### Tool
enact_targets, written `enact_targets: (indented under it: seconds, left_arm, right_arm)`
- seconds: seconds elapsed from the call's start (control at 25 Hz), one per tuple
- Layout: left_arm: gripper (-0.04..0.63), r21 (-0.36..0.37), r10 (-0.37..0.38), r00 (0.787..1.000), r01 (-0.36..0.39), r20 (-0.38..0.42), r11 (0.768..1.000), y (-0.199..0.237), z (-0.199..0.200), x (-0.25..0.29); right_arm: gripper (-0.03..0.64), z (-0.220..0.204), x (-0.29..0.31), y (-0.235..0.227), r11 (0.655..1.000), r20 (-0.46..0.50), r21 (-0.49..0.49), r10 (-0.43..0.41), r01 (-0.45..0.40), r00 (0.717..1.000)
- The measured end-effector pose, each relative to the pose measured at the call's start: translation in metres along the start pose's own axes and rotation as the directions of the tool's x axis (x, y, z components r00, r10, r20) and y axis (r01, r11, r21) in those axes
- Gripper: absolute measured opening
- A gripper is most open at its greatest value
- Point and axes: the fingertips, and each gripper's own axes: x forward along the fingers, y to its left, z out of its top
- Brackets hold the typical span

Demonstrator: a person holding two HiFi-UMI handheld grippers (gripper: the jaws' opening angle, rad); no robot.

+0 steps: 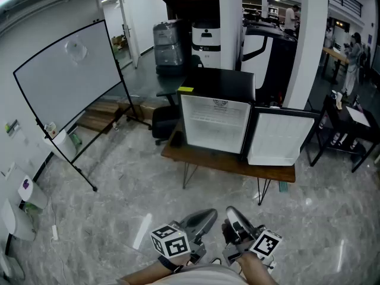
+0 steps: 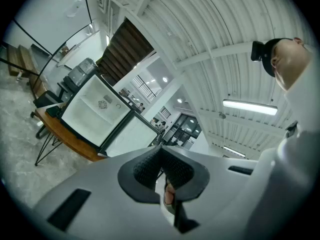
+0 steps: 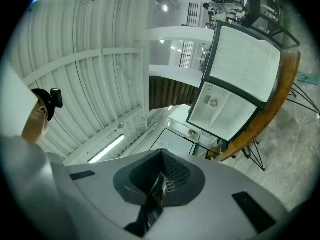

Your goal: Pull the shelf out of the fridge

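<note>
Head view: the fridge [image 1: 215, 123] is seen upright on a wooden table [image 1: 237, 166], open front turned toward the person, door [image 1: 276, 136] swung rightward. Its shelf cannot be made out. Left gripper [image 1: 209, 215] and right gripper [image 1: 232, 212] are held low, well apart from it, jaws pressed together, empty.

a wooden table [image 1: 231, 164] on thin legs carries the small fridge [image 1: 214, 123], its door [image 1: 278, 138] swung open.

Grey-shelled left gripper [image 1: 206, 218] and right gripper [image 1: 233, 214] are fitted with black ribbed pads [image 2: 145, 166] and black-and-white marker cubes [image 1: 171, 241].
</note>
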Motion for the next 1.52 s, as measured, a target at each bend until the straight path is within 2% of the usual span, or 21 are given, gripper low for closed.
enact_targets:
  seconds: [0.36, 0.96, 1.24, 1.52]
  left_arm:
    - [0.006, -0.003, 0.008, 1.0, -0.008, -0.002, 1.0, -0.009, -0.01, 0.011]
    - [0.006, -0.027, 0.077, 0.996, -0.076, 0.044, 0.997, -0.004, -0.019, 0.023]
    - [0.006, -0.039, 0.093, 0.994, -0.091, 0.056, 0.995, 0.013, -0.011, 0.031]
    - [0.006, -0.058, 0.08, 0.996, -0.077, 0.05, 0.995, 0.057, 0.012, 0.053]
  right_arm:
    - [0.018, 0.007, -0.011, -0.002, 1.0, -0.011, 0.01, 0.008, -0.008, 1.0]
    - [0.02, 0.022, -0.021, -0.016, 0.984, 0.005, 0.139, 0.112, -0.112, 0.994]
    - [0.02, 0.027, -0.001, -0.03, 0.98, -0.014, 0.164, 0.113, -0.109, 0.993]
    - [0.02, 0.036, 0.041, -0.06, 0.984, -0.019, 0.162, 0.08, -0.076, 0.997]
